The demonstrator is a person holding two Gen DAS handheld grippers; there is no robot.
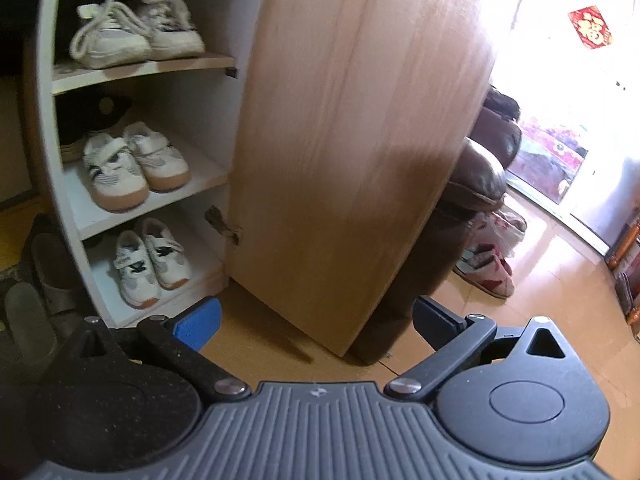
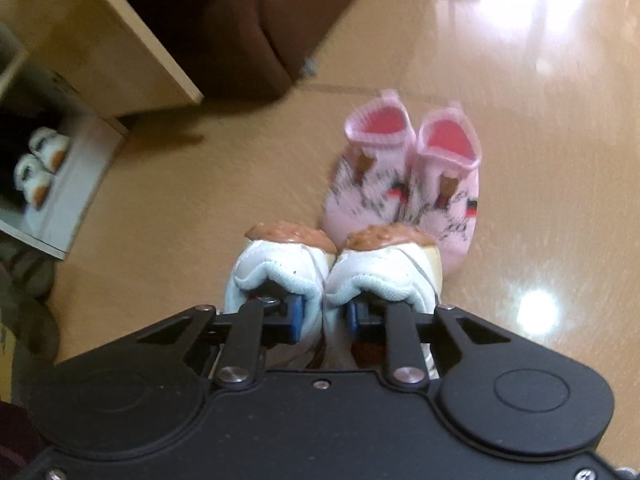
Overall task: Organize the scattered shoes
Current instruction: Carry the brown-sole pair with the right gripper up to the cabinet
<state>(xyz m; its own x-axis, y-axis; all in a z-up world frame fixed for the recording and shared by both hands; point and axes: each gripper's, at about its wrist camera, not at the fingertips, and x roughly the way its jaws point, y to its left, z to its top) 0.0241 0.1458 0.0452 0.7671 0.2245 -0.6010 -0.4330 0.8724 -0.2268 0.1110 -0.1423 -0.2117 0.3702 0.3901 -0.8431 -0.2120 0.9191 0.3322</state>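
My right gripper (image 2: 323,314) is shut on a pair of white sneakers with brown soles (image 2: 332,268); one finger sits inside each shoe and pinches their inner walls together, above the floor. A pair of pink sock-shoes (image 2: 404,180) stands on the floor just beyond them. My left gripper (image 1: 316,322) is open and empty, low in front of the open shoe cabinet (image 1: 48,160). Its shelves hold white lace-up sneakers (image 1: 132,32), white strap sneakers (image 1: 132,164) and another white pair (image 1: 148,264).
The cabinet's wooden door (image 1: 352,140) stands open in front of the left gripper. A brown leather sofa (image 1: 476,176) is behind it, with patterned shoes (image 1: 488,268) on the floor. Grey slippers (image 1: 36,280) lie left of the cabinet. The floor is glossy tan tile.
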